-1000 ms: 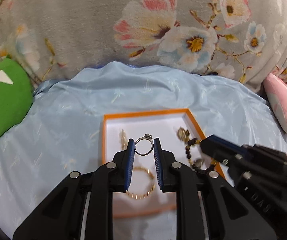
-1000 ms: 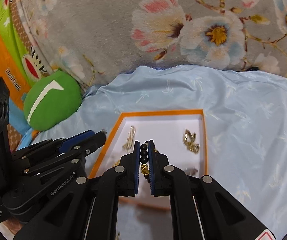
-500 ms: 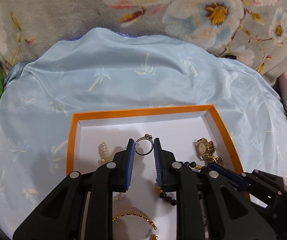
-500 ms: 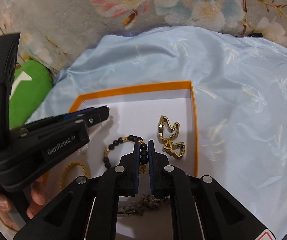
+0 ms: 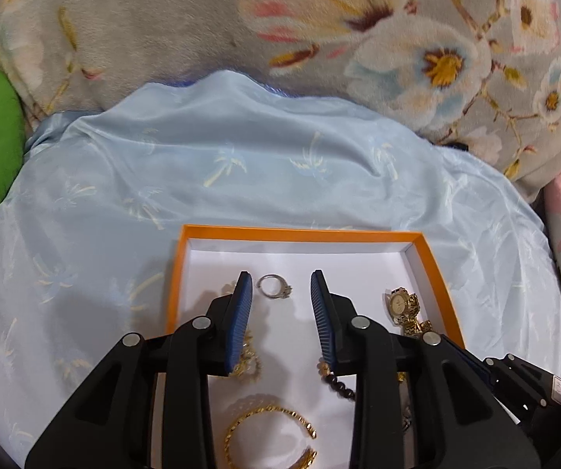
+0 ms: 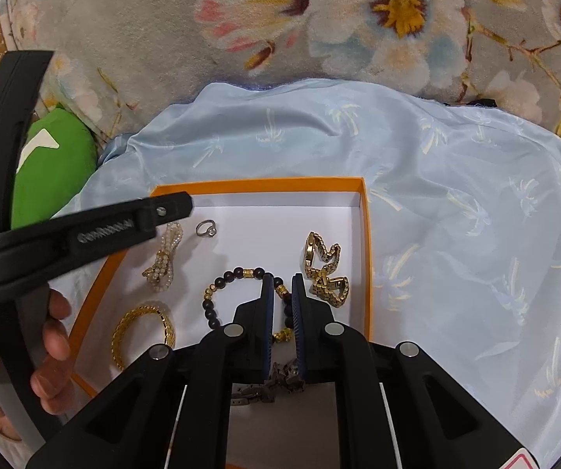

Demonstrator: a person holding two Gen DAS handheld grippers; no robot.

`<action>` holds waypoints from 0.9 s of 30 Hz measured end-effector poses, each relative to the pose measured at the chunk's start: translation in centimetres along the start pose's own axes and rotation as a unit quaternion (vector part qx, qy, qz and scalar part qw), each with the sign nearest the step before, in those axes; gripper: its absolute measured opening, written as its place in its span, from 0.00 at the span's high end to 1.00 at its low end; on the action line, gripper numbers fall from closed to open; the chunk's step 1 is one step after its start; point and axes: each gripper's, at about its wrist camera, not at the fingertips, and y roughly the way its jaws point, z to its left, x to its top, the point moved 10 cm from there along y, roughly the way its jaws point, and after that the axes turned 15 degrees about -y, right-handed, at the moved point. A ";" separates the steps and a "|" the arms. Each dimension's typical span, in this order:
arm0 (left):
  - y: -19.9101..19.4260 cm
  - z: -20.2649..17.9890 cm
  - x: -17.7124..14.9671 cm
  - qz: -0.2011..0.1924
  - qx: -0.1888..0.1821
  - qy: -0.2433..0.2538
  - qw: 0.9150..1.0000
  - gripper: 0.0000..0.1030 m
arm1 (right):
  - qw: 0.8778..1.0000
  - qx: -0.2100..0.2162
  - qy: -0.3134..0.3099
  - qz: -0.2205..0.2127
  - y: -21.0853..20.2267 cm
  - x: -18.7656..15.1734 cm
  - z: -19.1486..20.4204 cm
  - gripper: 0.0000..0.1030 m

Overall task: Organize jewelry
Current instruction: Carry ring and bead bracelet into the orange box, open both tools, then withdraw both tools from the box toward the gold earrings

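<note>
1. The ring [image 5: 275,286] lies on the white floor of the orange box [image 5: 300,234], just ahead of my left gripper [image 5: 280,287] and between its 2 blue pads, touching neither.
2. My left jaws are opening, so the ring looks released.
3. My right gripper [image 6: 281,285] is nearly closed on the beaded bracelet [image 6: 241,273], which rests mostly on the box floor.
4. Beside my right pads sits the gold watch [image 6: 323,269]; the pearl strand [image 6: 163,262] and gold bangle [image 6: 143,332] lie to their left.
5. I judge this the placing step; next I should let go of the bracelet and lift both grippers clear without snagging anything.
</note>
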 end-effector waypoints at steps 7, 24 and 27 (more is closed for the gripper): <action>-5.7 3.2 -1.0 -0.041 0.024 -0.005 0.999 0.71 | 1.000 0.001 0.004 -0.012 -3.3 -1.7 0.5 0.90; -14.6 10.9 -13.7 -0.035 0.056 -0.040 0.997 0.65 | 0.999 0.046 0.001 0.013 -10.0 -11.3 8.5 0.90; -15.4 11.6 -15.3 -0.035 0.062 -0.041 0.997 0.62 | 0.998 0.058 -0.001 0.016 -10.4 -12.4 10.1 0.87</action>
